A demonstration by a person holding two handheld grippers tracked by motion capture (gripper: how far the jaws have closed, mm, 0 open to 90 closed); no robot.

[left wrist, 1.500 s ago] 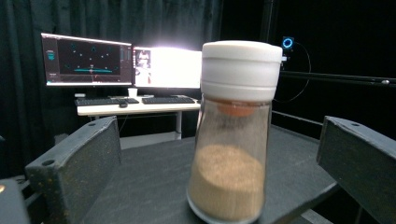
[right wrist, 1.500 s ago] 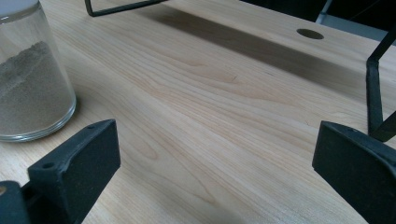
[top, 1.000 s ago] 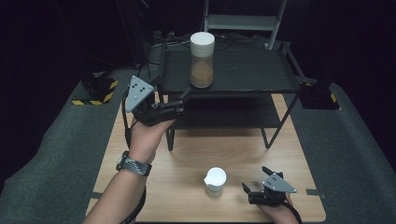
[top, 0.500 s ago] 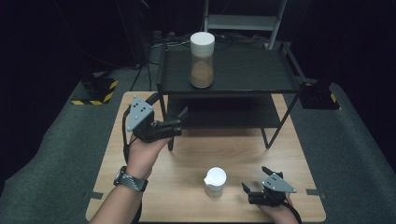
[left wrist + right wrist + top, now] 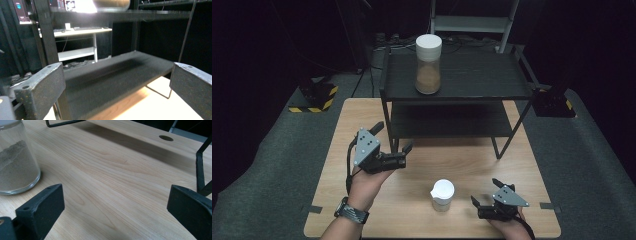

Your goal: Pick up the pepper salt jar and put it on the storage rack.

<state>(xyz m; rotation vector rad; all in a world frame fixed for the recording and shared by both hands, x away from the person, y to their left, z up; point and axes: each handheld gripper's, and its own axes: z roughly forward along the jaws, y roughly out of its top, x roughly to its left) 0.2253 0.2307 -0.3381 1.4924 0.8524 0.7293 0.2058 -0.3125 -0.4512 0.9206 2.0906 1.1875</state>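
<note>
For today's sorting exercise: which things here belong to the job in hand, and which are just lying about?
Job in hand:
- left gripper, open
- right gripper, open
- small white-lidded jar on the wooden table
- tall jar of brown powder on the black shelf rack

Lying about:
- yellow-black striped base on the floor

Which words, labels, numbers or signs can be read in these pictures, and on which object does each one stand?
No text can be read.
Tall jar on the black shelf: no label shows.
Small jar on the wooden table: no label shows.
Panel at the top left of the left gripper view: marks too blurred to read.
Yellow and black striped block on the floor: a warning pattern, no words.
</note>
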